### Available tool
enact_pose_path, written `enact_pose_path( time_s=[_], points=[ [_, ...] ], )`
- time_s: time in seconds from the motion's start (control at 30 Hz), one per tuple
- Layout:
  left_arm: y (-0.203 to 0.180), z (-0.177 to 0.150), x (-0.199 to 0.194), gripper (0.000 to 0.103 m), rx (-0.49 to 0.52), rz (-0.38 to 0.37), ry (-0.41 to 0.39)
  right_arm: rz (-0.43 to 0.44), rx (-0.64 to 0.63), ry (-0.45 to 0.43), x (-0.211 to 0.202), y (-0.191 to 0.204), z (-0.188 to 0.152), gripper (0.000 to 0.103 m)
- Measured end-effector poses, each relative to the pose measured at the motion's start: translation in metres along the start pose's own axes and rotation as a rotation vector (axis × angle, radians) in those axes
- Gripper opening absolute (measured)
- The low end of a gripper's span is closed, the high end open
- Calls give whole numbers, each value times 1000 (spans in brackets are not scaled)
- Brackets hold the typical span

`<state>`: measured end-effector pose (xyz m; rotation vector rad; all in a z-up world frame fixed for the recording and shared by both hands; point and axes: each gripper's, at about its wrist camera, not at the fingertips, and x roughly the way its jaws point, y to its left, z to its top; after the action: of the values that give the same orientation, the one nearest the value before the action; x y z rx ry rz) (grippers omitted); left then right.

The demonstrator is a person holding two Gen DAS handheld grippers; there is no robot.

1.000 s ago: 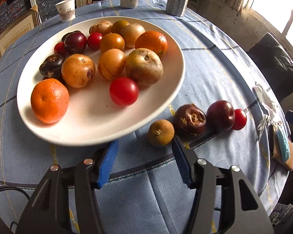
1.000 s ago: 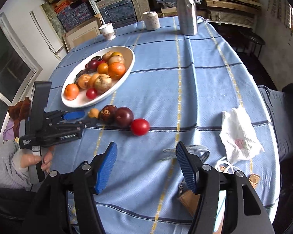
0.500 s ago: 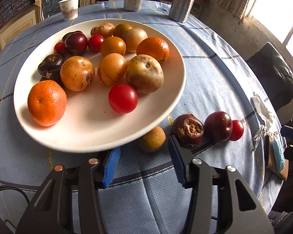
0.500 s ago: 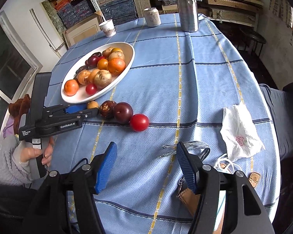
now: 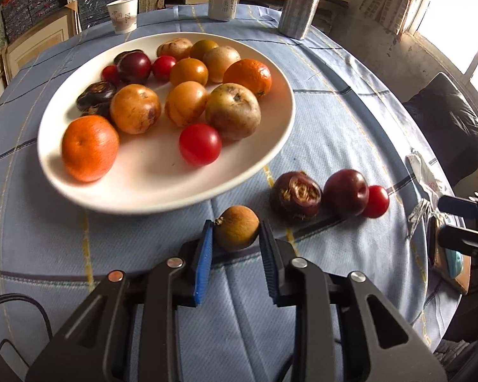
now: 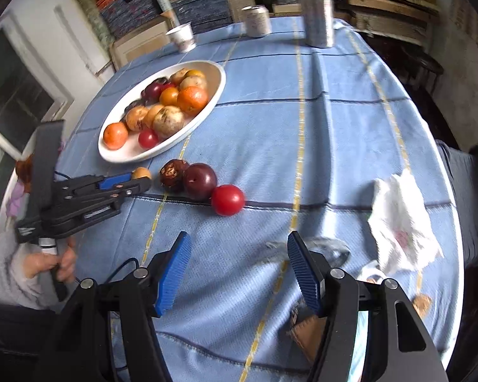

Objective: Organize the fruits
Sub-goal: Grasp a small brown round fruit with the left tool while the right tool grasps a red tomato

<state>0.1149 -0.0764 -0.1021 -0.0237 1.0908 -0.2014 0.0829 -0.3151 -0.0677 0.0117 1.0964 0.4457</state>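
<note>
The left gripper (image 5: 235,238) is clamped on a small brown fruit (image 5: 236,227), its two blue pads pressed against the fruit's left and right sides; the fruit sits low over the blue checked tablecloth (image 5: 334,121), just in front of the near rim of the white plate (image 5: 143,191). In the right wrist view the same gripper (image 6: 140,181) reaches in from the left, held by a hand (image 6: 44,262) in a grey sleeve, with the brown fruit (image 6: 141,172) at its tip. To the right of that fruit, three more lie in a row on the cloth: a wrinkled dark brown fruit (image 5: 295,195), touching a dark red plum (image 5: 345,192), which touches a small red tomato (image 5: 376,201). The plate holds a heap of fruit: an orange (image 5: 89,151) at the near left, a red tomato (image 5: 200,144) near the middle, a large speckled yellow-brown fruit (image 5: 232,111) behind it, several orange-yellow fruits, another orange (image 5: 248,74) farther back, and dark plums and small red ones at the far left. At the far edge of the table stand a paper cup (image 5: 123,14), a can (image 5: 223,2) and a metal bottle (image 5: 299,3). The right gripper (image 6: 239,270) hangs over bare cloth on the near side, its jaws apart with nothing between them. A crumpled white bag (image 6: 401,222) lies at the right edge of the table.
</note>
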Motion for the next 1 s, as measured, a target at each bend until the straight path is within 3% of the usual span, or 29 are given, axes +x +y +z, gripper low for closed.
enact_pose_path(
  time_s=[0.13,0.27,1.0],
  points=[
    [12,-10,-16,28,-23,23,-5,21,-45,17,20,7,8,61],
    [27,-17,-29,28,-60,51,-16,32,-75,33,36,10,15,51],
    [47,-35,-50,28,-109,142,-20,20,-101,50,61,14,26,42]
  ],
)
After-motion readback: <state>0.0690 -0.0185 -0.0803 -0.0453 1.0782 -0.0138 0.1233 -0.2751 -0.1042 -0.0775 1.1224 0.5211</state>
